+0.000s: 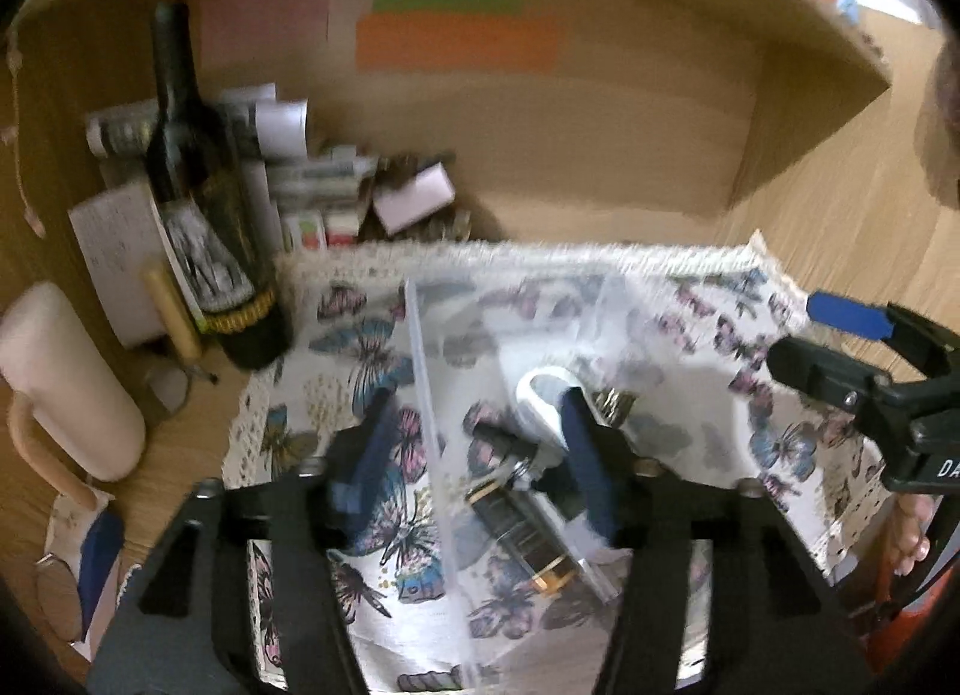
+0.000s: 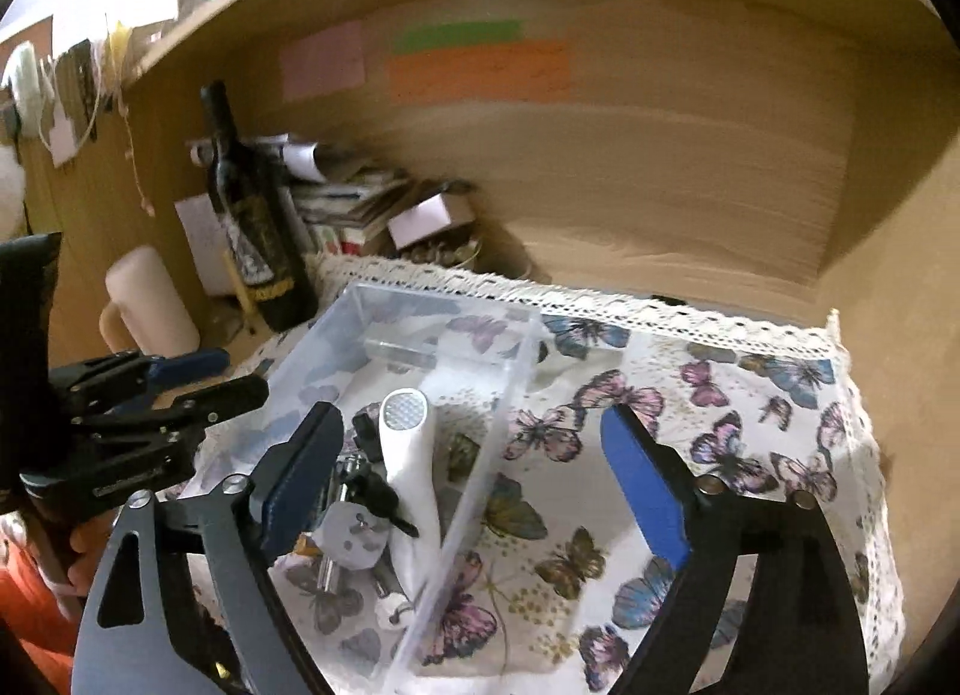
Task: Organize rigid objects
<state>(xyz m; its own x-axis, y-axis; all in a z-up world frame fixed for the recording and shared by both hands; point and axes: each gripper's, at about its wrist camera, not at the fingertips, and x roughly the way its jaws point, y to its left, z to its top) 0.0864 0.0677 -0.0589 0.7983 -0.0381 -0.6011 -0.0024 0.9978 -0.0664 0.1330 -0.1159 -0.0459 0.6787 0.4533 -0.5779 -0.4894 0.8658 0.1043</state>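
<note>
A clear plastic box [image 2: 360,299] stands on a butterfly-print cloth [image 2: 720,407]. In it lie a white handled tool [image 2: 408,455], a grey plug adapter [image 2: 351,539], metal keys and a black cylinder [image 1: 516,527]. My left gripper [image 1: 474,449] is open and straddles the box's left wall [image 1: 426,395], its right finger [image 1: 588,467] inside near the white tool [image 1: 540,401]. My right gripper [image 2: 474,485] is open and empty over the box's right wall [image 2: 480,455], left finger inside. The right gripper also shows in the left wrist view [image 1: 804,335], and the left gripper in the right wrist view [image 2: 234,380].
A dark wine bottle [image 1: 204,203] stands at the back left beside stacked papers and small boxes [image 1: 324,191]. A cream mug [image 1: 66,383] sits left of the cloth. The wooden shelf's back wall [image 1: 540,125] bears coloured sticky notes [image 1: 462,38].
</note>
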